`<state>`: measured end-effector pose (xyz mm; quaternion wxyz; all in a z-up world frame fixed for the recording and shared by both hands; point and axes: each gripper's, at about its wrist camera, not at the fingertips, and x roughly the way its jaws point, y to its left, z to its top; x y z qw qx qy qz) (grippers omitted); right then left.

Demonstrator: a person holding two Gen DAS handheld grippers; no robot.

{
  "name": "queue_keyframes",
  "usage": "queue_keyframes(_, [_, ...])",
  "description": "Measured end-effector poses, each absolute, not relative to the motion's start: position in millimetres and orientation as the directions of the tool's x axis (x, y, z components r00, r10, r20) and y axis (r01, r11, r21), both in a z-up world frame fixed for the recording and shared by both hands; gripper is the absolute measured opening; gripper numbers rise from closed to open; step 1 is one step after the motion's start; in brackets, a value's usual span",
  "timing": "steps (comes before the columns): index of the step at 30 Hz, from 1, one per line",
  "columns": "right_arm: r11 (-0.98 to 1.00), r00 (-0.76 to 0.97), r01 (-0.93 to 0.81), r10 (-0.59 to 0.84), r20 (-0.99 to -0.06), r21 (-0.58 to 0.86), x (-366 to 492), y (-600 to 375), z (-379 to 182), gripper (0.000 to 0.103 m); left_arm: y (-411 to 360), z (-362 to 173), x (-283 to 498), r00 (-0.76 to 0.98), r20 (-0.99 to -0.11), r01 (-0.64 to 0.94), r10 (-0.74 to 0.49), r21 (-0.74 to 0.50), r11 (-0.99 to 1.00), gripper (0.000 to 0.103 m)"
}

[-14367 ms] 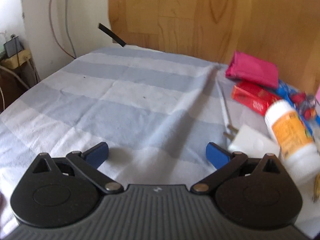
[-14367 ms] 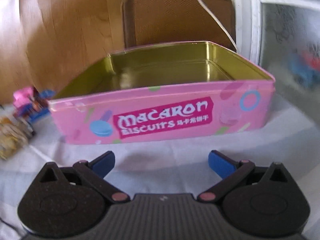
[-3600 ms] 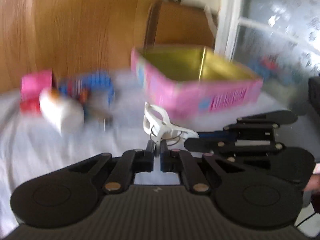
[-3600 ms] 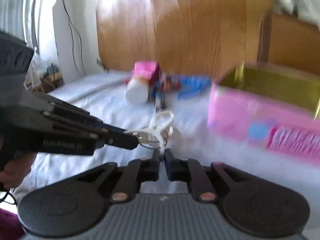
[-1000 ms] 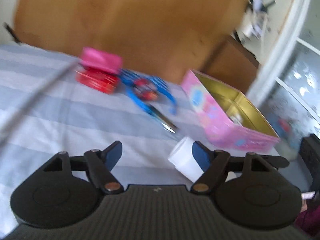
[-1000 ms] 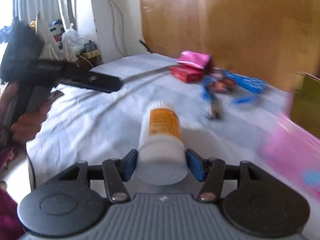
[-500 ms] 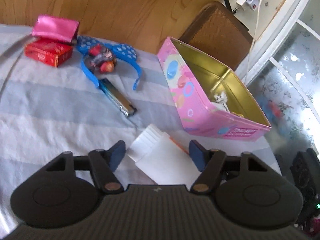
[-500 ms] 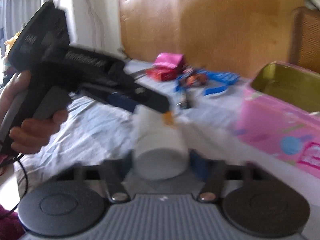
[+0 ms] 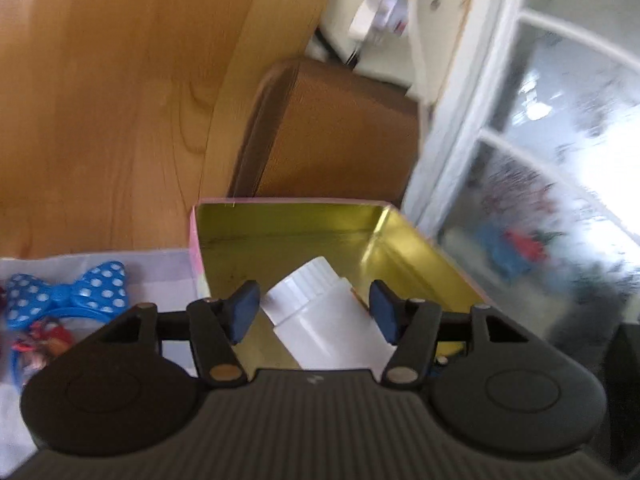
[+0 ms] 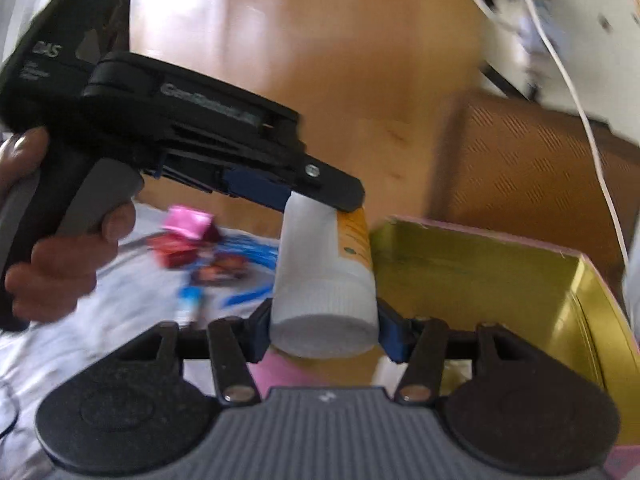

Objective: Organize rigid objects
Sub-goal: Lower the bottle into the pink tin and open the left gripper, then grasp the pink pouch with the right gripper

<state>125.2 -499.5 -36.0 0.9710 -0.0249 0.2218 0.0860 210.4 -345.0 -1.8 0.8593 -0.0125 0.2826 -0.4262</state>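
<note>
A white bottle (image 9: 332, 328) with an orange label hangs over the open pink tin (image 9: 280, 220), whose gold inside shows below it. My right gripper (image 10: 326, 334) is shut on the near end of the bottle (image 10: 320, 264), a pad pressing on each side. My left gripper (image 9: 314, 312) straddles the bottle's cap end. Its jaws are closing; the right pad meets the bottle's side and a thin gap shows at the left pad. In the right wrist view one left finger (image 10: 320, 184) lies across the bottle's far end, above the tin (image 10: 480, 272).
A blue polka-dot bow headband (image 9: 68, 292) lies on the sheet left of the tin, with a pink pouch (image 10: 188, 220) and a red box (image 10: 172, 254) further off. A brown chair back (image 9: 340, 140) and a wooden headboard (image 9: 120, 80) stand behind. A hand (image 10: 52, 268) holds the left gripper's grip.
Both grippers have carried the bottle from above the sheet to over the tin's opening. The left jaws have narrowed around it. The right gripper's hold has not changed.
</note>
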Motion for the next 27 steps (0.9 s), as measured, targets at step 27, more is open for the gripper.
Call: queue_keyframes(27, [0.873, 0.876, -0.460, 0.476, -0.079, 0.161, 66.5, -402.0, 23.6, 0.071, 40.0, 104.3, 112.3, 0.973, -0.222, 0.056, -0.071, -0.072, 0.996, 0.066])
